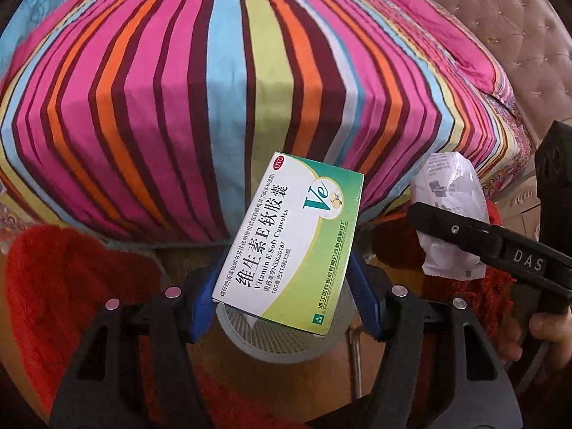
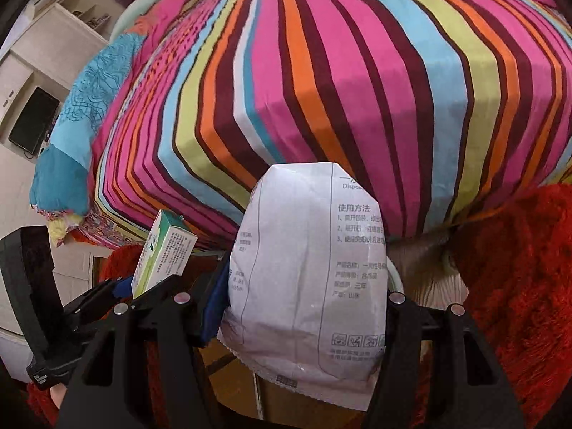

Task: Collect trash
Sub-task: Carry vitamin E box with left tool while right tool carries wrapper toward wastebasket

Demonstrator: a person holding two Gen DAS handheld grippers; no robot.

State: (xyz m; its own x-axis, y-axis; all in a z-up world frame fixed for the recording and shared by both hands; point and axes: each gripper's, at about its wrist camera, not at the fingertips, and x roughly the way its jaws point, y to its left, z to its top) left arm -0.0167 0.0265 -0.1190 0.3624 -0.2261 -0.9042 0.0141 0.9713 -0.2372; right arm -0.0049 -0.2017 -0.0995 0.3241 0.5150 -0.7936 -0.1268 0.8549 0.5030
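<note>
My left gripper (image 1: 286, 286) is shut on a green and white vitamin E capsule box (image 1: 293, 239), its blue pads (image 1: 209, 286) pressing the box's two long sides. Just below the box stands a grey mesh waste basket (image 1: 286, 343) on the floor. My right gripper (image 2: 304, 296) is shut on a white printed paper packet (image 2: 311, 271), which hides most of its fingers. In the left wrist view that packet (image 1: 447, 193) hangs to the right of the box. In the right wrist view the box (image 2: 164, 254) stands up at the left.
A bed with a striped cover (image 1: 221, 107) fills the space ahead, its edge just beyond the basket. A red shaggy rug (image 2: 518, 286) lies on the wooden floor on both sides. A tufted headboard (image 1: 518, 35) is at the right; a white cabinet (image 2: 46, 53) at the left.
</note>
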